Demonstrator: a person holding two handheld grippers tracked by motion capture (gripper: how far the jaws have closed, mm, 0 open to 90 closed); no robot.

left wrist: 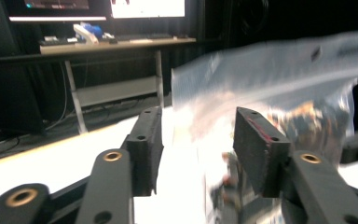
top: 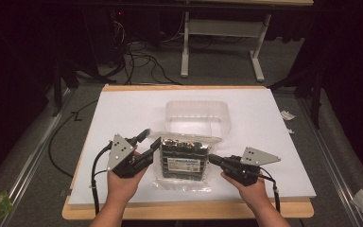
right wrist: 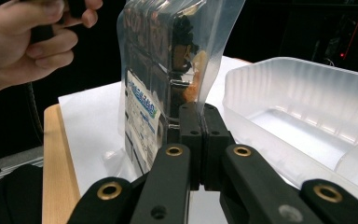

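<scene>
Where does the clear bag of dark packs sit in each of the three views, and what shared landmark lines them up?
High view: the bag lies at the centre, between the left gripper and the right gripper.
Left gripper view: right half, blurred, behind the right-hand jaw.
Right gripper view: upper centre, upright, above the shut jaws.
Shared landmark: the white board under the bag.

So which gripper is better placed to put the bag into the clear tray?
Probably the right gripper: it is shut on the bag edge, and the tray lies beside it. The left gripper is open.
</scene>
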